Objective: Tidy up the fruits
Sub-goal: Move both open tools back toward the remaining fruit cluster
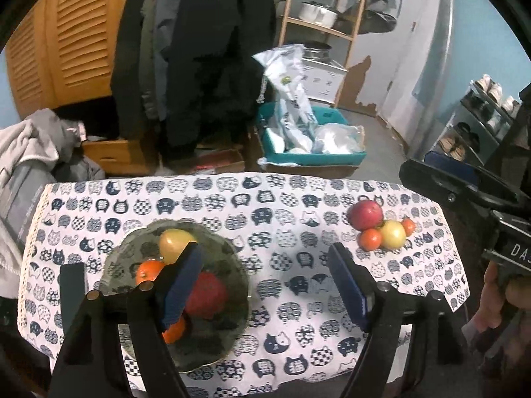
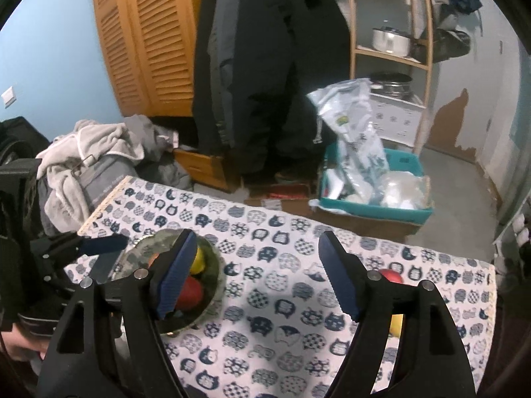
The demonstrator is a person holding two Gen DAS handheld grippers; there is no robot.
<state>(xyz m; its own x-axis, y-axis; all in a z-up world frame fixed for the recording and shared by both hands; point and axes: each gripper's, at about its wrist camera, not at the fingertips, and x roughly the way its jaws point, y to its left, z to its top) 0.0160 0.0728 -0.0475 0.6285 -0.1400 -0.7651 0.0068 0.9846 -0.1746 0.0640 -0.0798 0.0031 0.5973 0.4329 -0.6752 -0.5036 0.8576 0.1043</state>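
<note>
While both grippers hang empty above the bench, the step in hand is judged to be the fetching of the next loose fruit for the bowl.

Bowl: a dark patterned bowl [image 1: 232, 265] is set on the left part of the cat-print cloth [image 1: 298, 341]; a yellow apple [image 1: 174, 243], a red apple [image 1: 207, 293] and two oranges, one of them at [image 1: 149, 272], are already held in it.

Loose fruit: a cluster of four is left near the far right corner of the bench, well apart from the bowl: a large red apple [image 1: 365, 214], a yellow-green apple [image 1: 393, 234], a small orange-red fruit [image 1: 371, 239] touching both, and another small one [image 1: 409, 226] behind.

Left gripper [image 1: 265, 285]: its fingers are spread wide and nothing is held; it is poised over the gap between bowl and cluster, with one finger overlapping the bowl in its own view.

Right gripper [image 2: 255, 275]: its fingers are likewise spread apart and empty; the cluster is mostly hidden behind its right finger, only a red top [image 2: 391, 275] and a yellow patch [image 2: 396, 325] being seen.

Choice of fruit: an outer piece is best taken first, so that the neighbours touching it are not sent rolling.

Grasp: the fingers are to be lowered astride the widest part and closed gently, since round, smooth skin is likely to slip.

Placement: the fruit is best released low into the free near side of the bowl, not dropped onto the pile.
</note>
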